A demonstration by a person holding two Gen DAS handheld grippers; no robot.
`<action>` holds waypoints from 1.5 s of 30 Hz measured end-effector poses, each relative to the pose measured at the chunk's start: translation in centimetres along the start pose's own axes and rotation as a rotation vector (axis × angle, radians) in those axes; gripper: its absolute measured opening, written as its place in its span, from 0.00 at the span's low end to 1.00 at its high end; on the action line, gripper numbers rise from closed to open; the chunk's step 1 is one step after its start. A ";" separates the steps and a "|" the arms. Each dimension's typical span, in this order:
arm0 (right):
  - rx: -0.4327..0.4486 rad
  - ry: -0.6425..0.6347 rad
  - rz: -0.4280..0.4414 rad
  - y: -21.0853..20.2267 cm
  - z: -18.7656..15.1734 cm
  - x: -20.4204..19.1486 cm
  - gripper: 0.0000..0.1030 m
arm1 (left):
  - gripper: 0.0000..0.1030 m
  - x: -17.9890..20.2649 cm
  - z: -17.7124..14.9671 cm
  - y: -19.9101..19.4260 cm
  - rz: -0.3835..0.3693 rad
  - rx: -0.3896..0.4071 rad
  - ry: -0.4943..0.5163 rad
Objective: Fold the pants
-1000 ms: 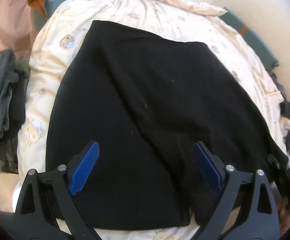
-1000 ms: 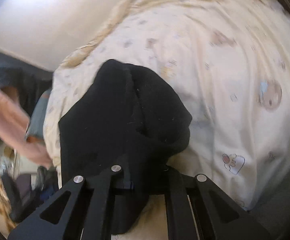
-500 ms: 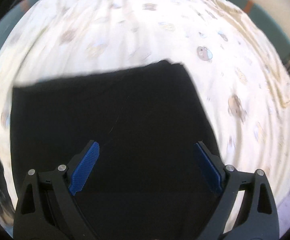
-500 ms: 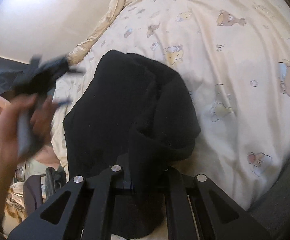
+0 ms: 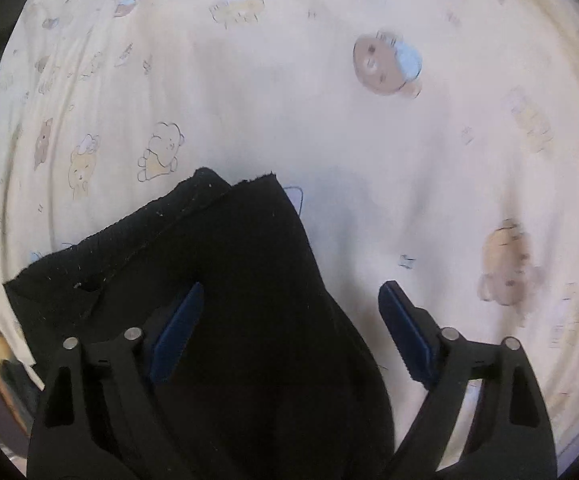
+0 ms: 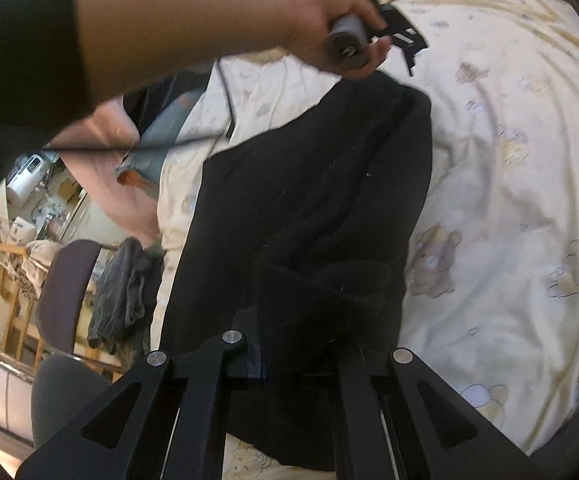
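bare quilt (image 5: 369,152) ahead (unobstructed), black pants (image 5: 249,280) heaped left, chair (image 6: 65,280) beside bed

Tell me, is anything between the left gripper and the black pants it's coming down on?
Nothing visible. The left gripper hangs over a corner of the black pants, which already sits between its closing jaws. Only the bear-print bedding lies around it.

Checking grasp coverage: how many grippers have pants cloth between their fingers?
2. Left gripper, closing, straddles the far corner of the black pants; right gripper is shut on a bunched fold at the near end.
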State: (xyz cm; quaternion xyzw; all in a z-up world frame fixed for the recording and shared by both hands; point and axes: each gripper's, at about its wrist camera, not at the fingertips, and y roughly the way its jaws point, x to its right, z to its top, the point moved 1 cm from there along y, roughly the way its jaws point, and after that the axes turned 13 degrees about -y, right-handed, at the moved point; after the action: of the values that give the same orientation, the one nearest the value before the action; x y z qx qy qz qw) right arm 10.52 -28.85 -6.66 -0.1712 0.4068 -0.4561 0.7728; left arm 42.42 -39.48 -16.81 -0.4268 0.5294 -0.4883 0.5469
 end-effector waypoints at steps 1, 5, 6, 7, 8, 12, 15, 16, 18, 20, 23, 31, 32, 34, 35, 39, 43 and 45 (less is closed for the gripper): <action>-0.008 -0.007 -0.005 0.2 0.0 -0.1 0.07 | 0.72 0.2 0.0 0.7 0.029 -0.003 0.009; -0.041 -0.054 -0.015 0.9 -0.2 -0.9 0.07 | 0.66 0.6 0.3 2.0 0.107 0.010 0.040; -0.056 -0.073 -0.013 1.1 -0.4 -1.2 0.07 | 0.66 0.7 0.2 2.1 0.113 0.014 0.050; -0.077 -0.092 -0.005 1.5 -0.6 -1.6 0.07 | 0.64 0.6 0.1 2.1 0.109 0.020 0.058; -0.089 -0.107 0.005 1.7 -0.7 -2.0 0.07 | 0.60 0.4 -0.1 2.1 0.110 0.023 0.062; -0.108 -0.161 0.034 2.2 -0.9 -3.3 0.07 | 0.18 -1.0 0.0 1.6 0.143 0.039 0.113; -0.105 -0.157 0.051 1.9 -0.8 -3.3 0.07 | 0.12 -2.7 0.3 0.5 0.111 0.050 0.132; -0.105 -0.157 0.052 1.9 -0.8 -3.4 0.07 | 0.12 -3.1 0.2 -0.3 0.092 0.054 0.131; -0.106 -0.163 0.052 1.9 -0.9 -3.5 0.07 | 0.11 -3.7 0.1 -2.0 0.047 0.052 0.108; -0.104 -0.163 0.061 1.9 -0.7 -3.8 0.07 | 0.10 -5.0 0.0 -4.1 0.018 0.054 0.100; -0.069 -0.178 0.080 1.1 -0.5 -4.2 0.07 | 0.09 -7.7 0.3 -6.4 -0.026 0.034 0.068; 0.105 -0.429 0.198 -2.6 0.3 -11.2 0.07 | 0.09 -18.9 -0.2 -11.9 -0.090 0.120 0.020; 0.111 -0.448 0.216 -2.7 0.5 -11.9 0.07 | 0.09 -20.2 -0.2 -12.0 -0.108 0.127 0.006; 0.095 -0.491 0.261 -2.1 1.0 -13.9 0.07 | 0.09 -24.1 -0.5 -12.4 -0.150 0.147 -0.027; 0.075 -0.518 0.286 -1.5 1.1 -15.1 0.07 | 0.09 -26.0 -0.5 -12.3 -0.160 0.155 -0.044; -0.017 -0.646 0.311 1.7 0.5 -19.2 0.07 | 0.09 -33.5 -1.3 -9.6 -0.186 0.164 -0.113; -0.119 -0.735 0.304 6.9 -0.9 -22.8 0.07 | 0.09 -37.7 -1.5 -3.4 -0.250 0.146 -0.154; -0.178 -0.746 0.298 9.8 -1.6 -23.7 0.07 | 0.09 -38.3 -1.3 -0.4 -0.253 0.132 -0.134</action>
State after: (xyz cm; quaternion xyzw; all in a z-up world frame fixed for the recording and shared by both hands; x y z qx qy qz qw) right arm 8.78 -3.50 -2.64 -0.3303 0.1569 -0.2089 0.9070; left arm 42.51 -1.74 -10.30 -0.4850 0.4004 -0.5574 0.5420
